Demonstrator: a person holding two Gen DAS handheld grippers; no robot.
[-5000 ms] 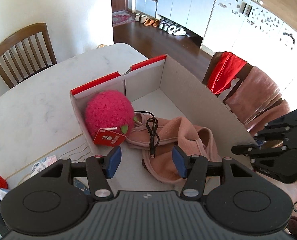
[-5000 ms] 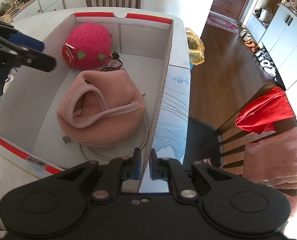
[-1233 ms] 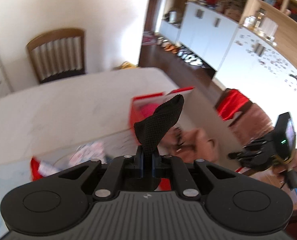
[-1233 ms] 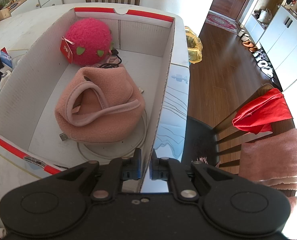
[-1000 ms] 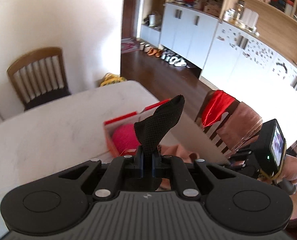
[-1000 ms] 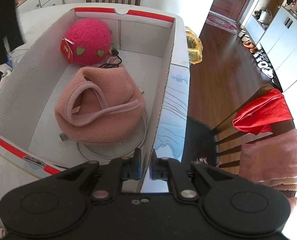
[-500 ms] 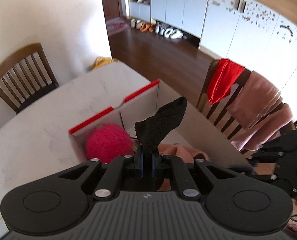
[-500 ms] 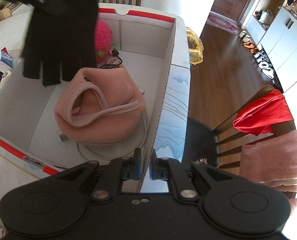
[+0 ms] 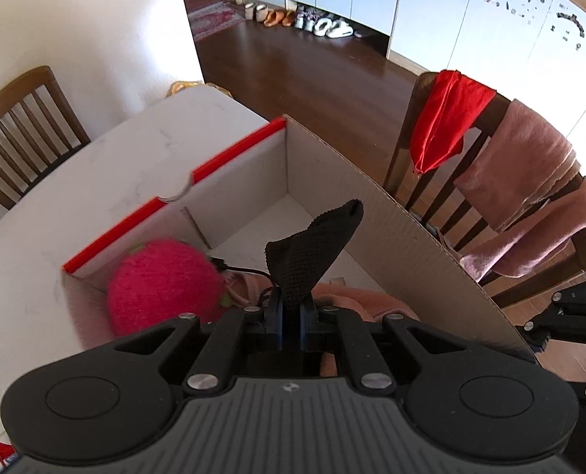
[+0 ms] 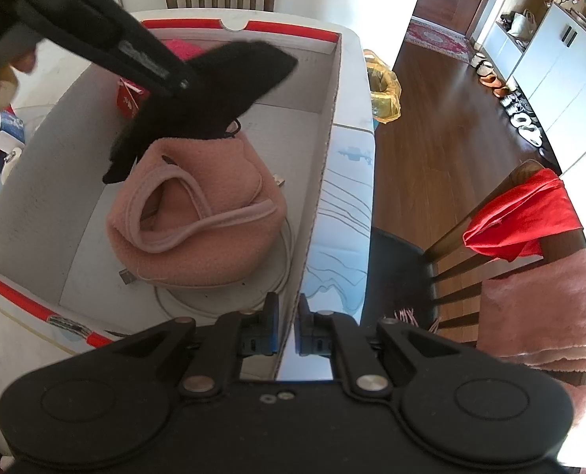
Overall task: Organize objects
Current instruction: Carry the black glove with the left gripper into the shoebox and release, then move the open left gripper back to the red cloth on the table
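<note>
Counter [image 9: 36, 245] carries the cardboard box [image 10: 316, 181]; right gripper [image 10: 287, 330] jaws pinch its right wall at the near corner. Inside: pink fleece hat [image 10: 198, 213] mid-floor, pink plush ball [image 9: 162, 280] in the far-left corner. Left gripper [image 9: 289, 316] jaws pressed together on a black knit glove [image 10: 214, 91], hanging over the hat. Glove looks light, limp, grippy: pinch a fold of cuff, expect fingers to dangle and snag
</note>
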